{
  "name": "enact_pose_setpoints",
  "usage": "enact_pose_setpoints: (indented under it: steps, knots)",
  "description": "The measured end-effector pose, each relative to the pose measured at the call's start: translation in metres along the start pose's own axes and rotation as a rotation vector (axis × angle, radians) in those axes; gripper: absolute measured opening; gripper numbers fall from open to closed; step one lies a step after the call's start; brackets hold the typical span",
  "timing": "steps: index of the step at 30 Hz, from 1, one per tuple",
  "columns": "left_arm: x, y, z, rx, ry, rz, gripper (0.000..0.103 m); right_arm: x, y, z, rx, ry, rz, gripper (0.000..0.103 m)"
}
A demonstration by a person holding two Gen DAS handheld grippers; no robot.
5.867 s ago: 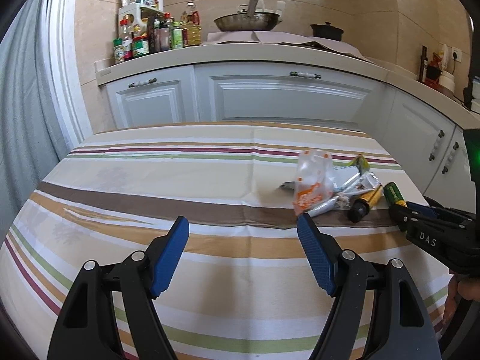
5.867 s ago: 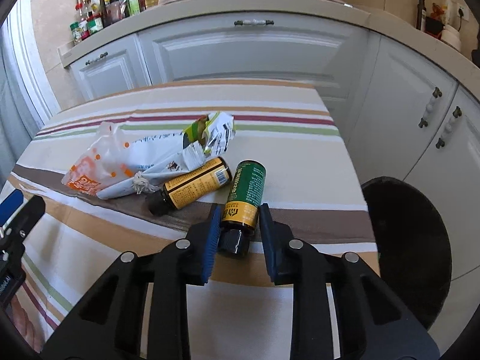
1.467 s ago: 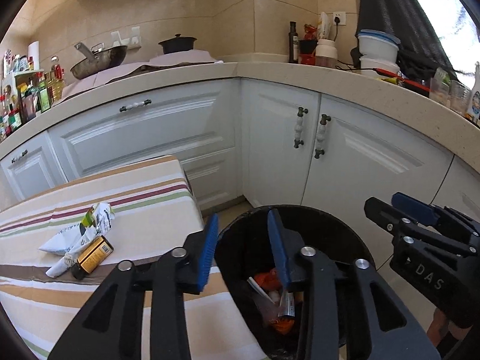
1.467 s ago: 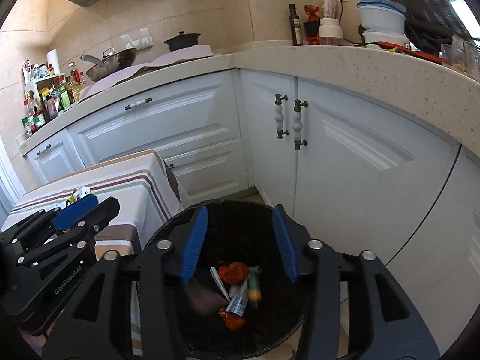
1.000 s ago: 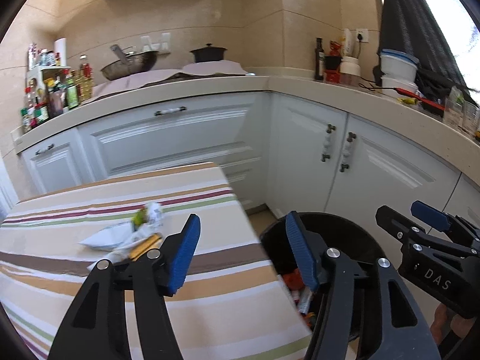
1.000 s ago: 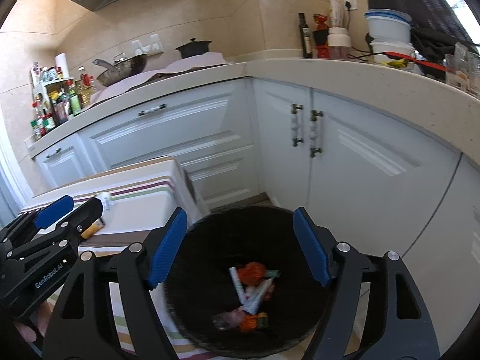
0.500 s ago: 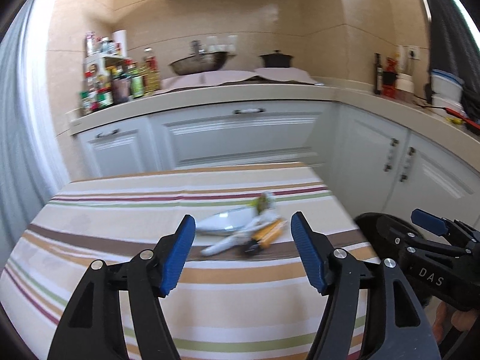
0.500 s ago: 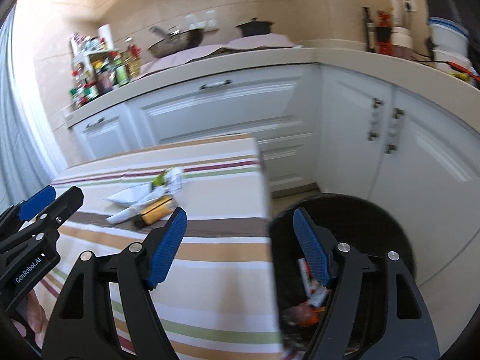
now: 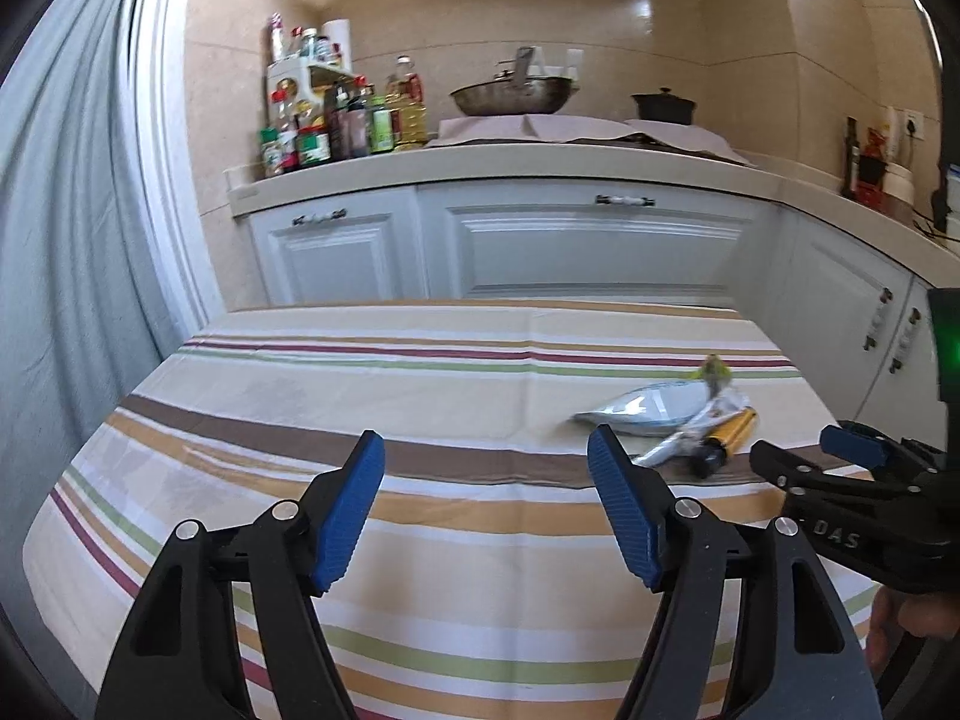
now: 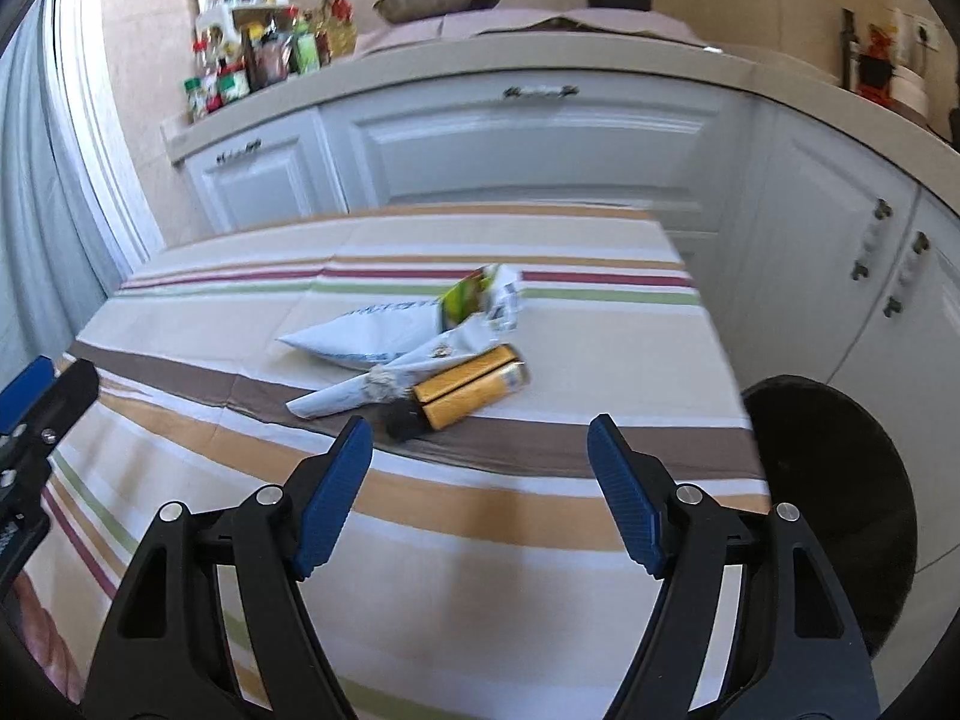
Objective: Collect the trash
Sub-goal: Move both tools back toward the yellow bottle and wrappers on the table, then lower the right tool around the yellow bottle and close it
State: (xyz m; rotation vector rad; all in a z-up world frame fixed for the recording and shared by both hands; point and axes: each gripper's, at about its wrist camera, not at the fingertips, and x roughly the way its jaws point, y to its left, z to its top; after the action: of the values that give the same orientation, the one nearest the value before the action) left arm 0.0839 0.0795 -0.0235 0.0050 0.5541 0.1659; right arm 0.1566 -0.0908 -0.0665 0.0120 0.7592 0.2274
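The left gripper hangs level above the near part of the striped tablecloth, its blue-padded jaws spread wide with nothing between them; the right gripper is held the same way, jaws wide apart and empty, tilted down toward the trash on the cloth; in the left wrist view its black body shows at the right edge with the letters "DAS" in white, a green light glowing above it, and part of a hand beneath; in the right wrist view the left gripper's black frame and one blue pad show at the left edge.

Ahead of the right gripper lies a yellow-labelled bottle on its side, black cap toward the camera, on the brown stripe; touching it on the far side is a crumpled white wrapper, and behind that a white pouch with blue print too blurred to read and a green torn end; all three sit near the table's right edge.

On the floor beside that edge stands a black bin; white cabinets and a counter with condiment bottles, a wok and a dark pot lie beyond.
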Motion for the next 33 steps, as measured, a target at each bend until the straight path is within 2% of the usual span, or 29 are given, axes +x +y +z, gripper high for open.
enact_pose_setpoints:
  steps: [6,12,22,28,33]
  knots:
    - [0.011,0.028,0.001,-0.028,0.013,0.032,0.069,0.027,0.019,0.006,-0.022,0.054,-0.031,0.072]
    - [0.022,0.048,0.000,-0.058,0.032,0.046,0.069,0.043,0.017,0.008,-0.018,0.106,-0.076,0.072]
    - [0.026,0.038,-0.004,-0.052,0.050,-0.005,0.070,0.033,-0.021,0.000,0.052,0.119,-0.147,0.072]
    - [0.025,0.031,-0.003,-0.042,0.053,-0.027,0.070,0.028,-0.024,0.003,0.087,0.091,-0.114,0.073]
    - [0.027,0.029,-0.002,-0.036,0.054,-0.032,0.070,0.041,-0.022,0.015,0.095,0.093,-0.117,0.073]
